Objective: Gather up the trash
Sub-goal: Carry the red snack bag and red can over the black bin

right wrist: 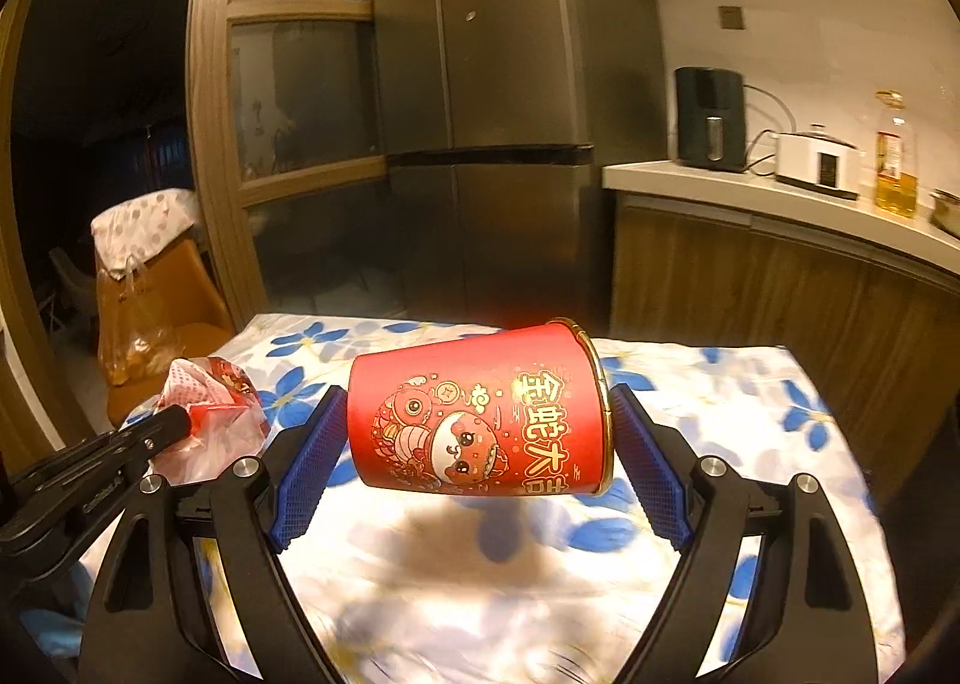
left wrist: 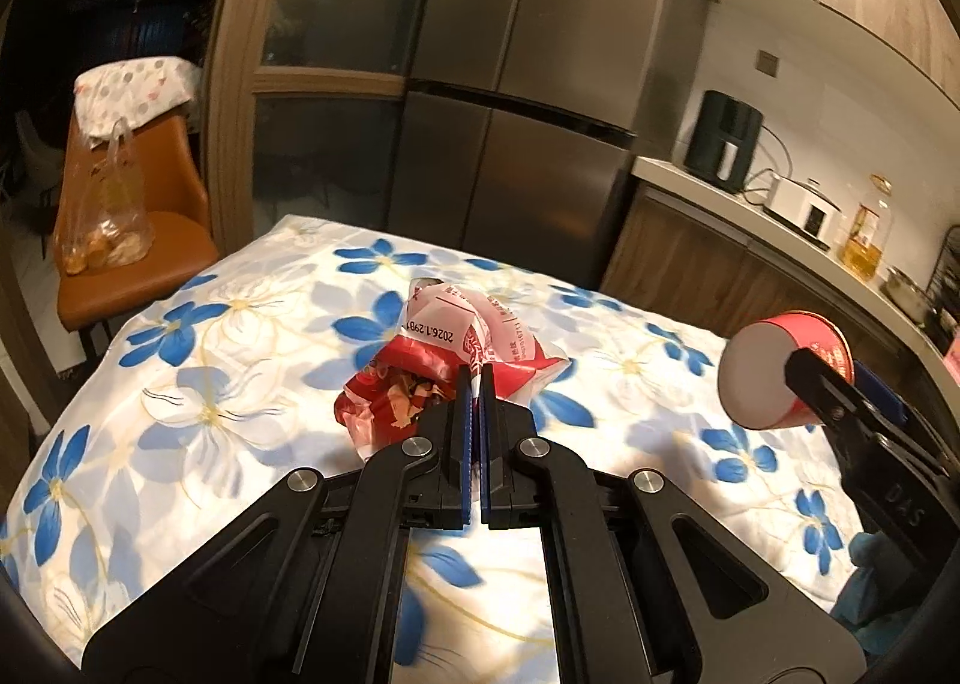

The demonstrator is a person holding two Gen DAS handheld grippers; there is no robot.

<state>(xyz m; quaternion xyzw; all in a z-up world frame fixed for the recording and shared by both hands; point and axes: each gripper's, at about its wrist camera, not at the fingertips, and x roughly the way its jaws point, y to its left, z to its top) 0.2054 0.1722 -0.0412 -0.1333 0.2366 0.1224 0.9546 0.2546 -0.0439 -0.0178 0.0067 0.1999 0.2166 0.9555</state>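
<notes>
My left gripper [left wrist: 477, 378] is shut on a crumpled red and white snack wrapper [left wrist: 444, 348] and holds it above the flowered tablecloth [left wrist: 210, 414]. The wrapper also shows in the right wrist view [right wrist: 210, 414], pinched by the left gripper [right wrist: 183, 419]. My right gripper [right wrist: 480, 414] is shut on a red paper cup [right wrist: 480, 414] with a cartoon print, held sideways, base to the left and gold rim to the right, above the cloth. The cup [left wrist: 774, 378] shows at the right of the left wrist view, white base facing me.
An orange chair [left wrist: 126, 240] with a clear plastic bag [left wrist: 105, 222] stands past the table's far left corner. A steel fridge [left wrist: 528, 102] is behind the table. A counter [left wrist: 780, 228] at right carries an air fryer, a cooker and an oil bottle.
</notes>
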